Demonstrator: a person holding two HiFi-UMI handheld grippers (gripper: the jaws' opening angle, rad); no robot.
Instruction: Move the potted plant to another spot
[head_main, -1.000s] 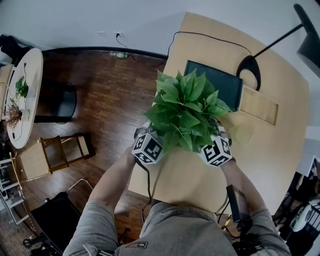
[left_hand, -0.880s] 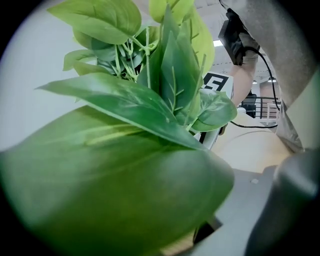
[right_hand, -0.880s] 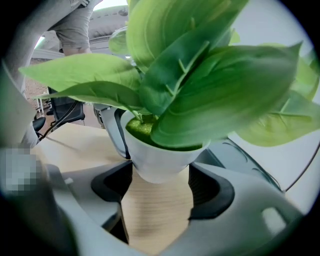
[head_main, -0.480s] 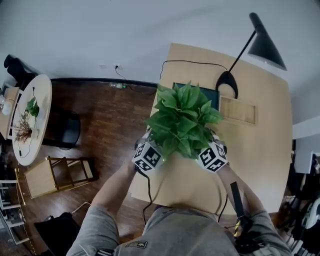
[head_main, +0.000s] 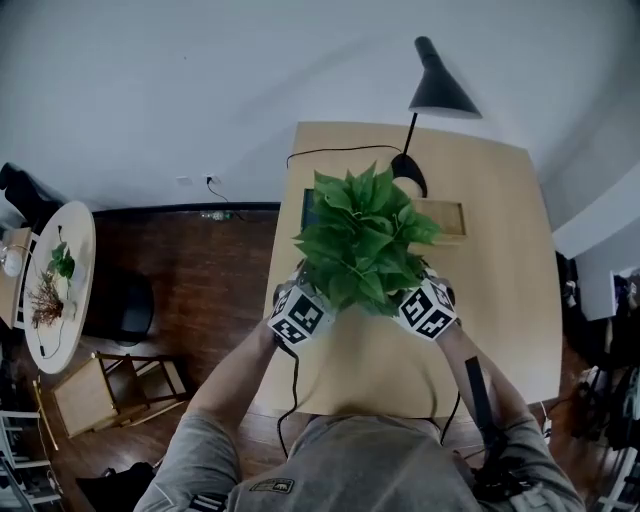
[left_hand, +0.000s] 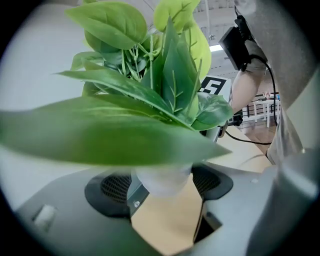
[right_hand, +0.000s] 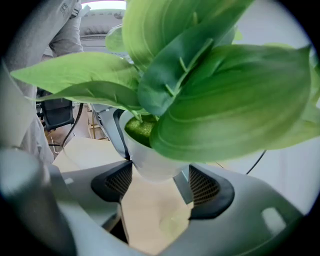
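Observation:
A potted plant (head_main: 365, 240) with broad green leaves and a small white pot (right_hand: 150, 160) hangs above the light wooden table (head_main: 480, 260). My left gripper (head_main: 305, 305) and right gripper (head_main: 425, 305) hold it from opposite sides, their fingertips hidden under the leaves in the head view. In the left gripper view the pot (left_hand: 162, 180) sits between the left gripper's (left_hand: 165, 187) black pads. In the right gripper view it sits between the right gripper's (right_hand: 162, 182) pads, with green moss showing in its top. Table wood (right_hand: 145, 210) lies below the pot.
On the table behind the plant stand a black desk lamp (head_main: 440, 90), a dark flat screen (head_main: 308, 205) and a shallow wooden tray (head_main: 445, 215). At the left, on the dark floor, are a round white table (head_main: 55, 270), a black chair (head_main: 125, 305) and a wooden stool (head_main: 110, 385).
The plant stays held in both grippers and now sits farther over the table, covering most of the dark screen. The head view has pulled back, so the whole lamp and table show.

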